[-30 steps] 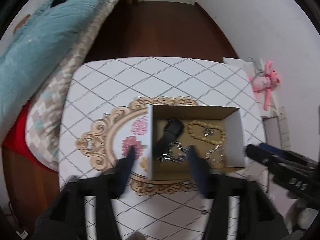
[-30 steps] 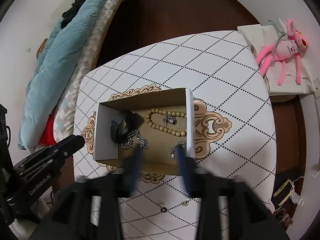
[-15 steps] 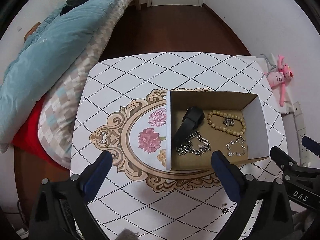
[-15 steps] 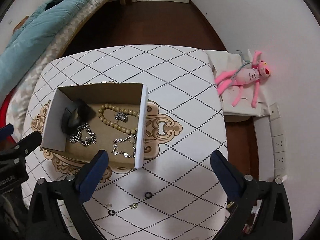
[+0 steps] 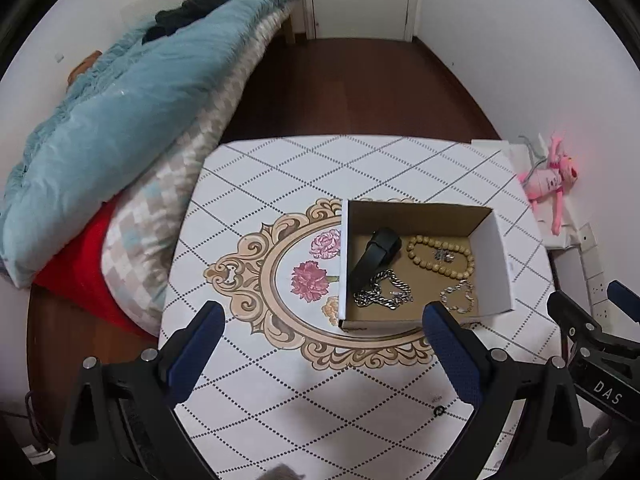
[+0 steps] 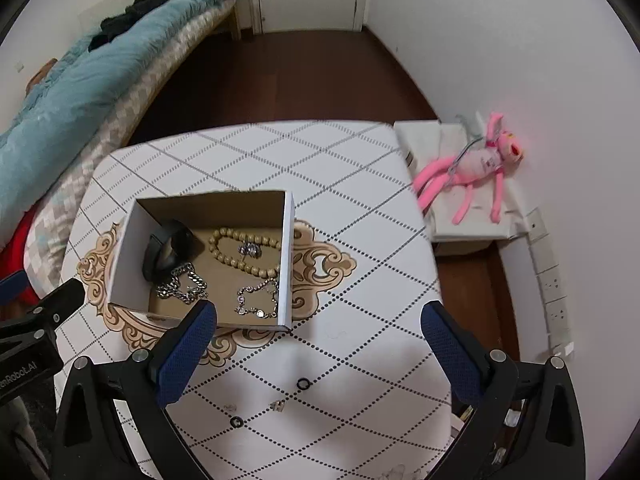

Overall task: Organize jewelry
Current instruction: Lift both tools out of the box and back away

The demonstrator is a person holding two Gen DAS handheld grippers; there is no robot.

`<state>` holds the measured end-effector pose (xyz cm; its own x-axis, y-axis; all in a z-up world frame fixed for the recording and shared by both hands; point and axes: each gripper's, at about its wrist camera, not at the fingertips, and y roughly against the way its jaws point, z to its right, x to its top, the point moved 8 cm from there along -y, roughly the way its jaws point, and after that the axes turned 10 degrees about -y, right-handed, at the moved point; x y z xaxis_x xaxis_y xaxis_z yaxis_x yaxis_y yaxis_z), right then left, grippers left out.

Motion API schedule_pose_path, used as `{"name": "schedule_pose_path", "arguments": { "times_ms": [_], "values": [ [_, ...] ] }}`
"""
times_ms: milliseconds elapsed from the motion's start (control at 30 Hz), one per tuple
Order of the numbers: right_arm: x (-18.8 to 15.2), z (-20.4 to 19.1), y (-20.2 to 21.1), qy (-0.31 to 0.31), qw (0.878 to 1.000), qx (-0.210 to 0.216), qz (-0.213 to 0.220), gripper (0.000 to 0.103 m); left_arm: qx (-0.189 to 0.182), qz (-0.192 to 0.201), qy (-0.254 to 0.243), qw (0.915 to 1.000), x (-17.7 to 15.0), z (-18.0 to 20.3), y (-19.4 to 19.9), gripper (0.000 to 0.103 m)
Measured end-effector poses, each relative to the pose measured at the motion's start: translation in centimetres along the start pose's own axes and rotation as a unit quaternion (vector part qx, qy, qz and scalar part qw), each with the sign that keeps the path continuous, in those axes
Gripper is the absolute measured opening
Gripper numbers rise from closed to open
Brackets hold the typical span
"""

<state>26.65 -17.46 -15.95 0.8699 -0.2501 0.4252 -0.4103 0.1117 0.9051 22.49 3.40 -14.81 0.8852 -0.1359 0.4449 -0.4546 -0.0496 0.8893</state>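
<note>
Jewelry mostly lies inside the open white cardboard box with the brown interior point(image 6: 208, 256): a black band point(image 6: 166, 254), a beige bead bracelet point(image 6: 244, 252), a heavy silver chain point(image 6: 180, 284) and a thin silver bracelet point(image 6: 258, 300). On the white diamond-patterned tablecloth point(image 6: 360, 280), near its front edge, we still see two small black rings point(image 6: 303, 384) point(image 6: 237, 422) and two tiny silver pieces point(image 6: 278, 405), well apart from the box.

We hold the left gripper point(image 5: 320, 354) and the right gripper point(image 6: 320, 354) above the table, jaws spread wide, nothing held in either.

Risks, as we judge them:
- The loose pieces are small and flat; wide pads may slide over them or flick them off the near edge.
- A descending finger may snag the cloth.
- A low approach may nudge the light box.
</note>
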Motion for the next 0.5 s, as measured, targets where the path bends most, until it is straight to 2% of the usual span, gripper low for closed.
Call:
{"name": "schedule_pose_path", "arguments": {
  "times_ms": [133,500],
  "values": [
    [-0.3,0.3,3.1,-0.007,0.999,0.004,0.031,0.103,0.006,0.027,-0.001,0.9996,-0.2,0.1,2.5,0.101],
    [-0.8,0.6,11.5,-0.006,0.995,0.019,0.101,0.103,-0.010,0.073,0.001,0.9973,-1.0,0.5,8.5,0.101]
  ]
}}
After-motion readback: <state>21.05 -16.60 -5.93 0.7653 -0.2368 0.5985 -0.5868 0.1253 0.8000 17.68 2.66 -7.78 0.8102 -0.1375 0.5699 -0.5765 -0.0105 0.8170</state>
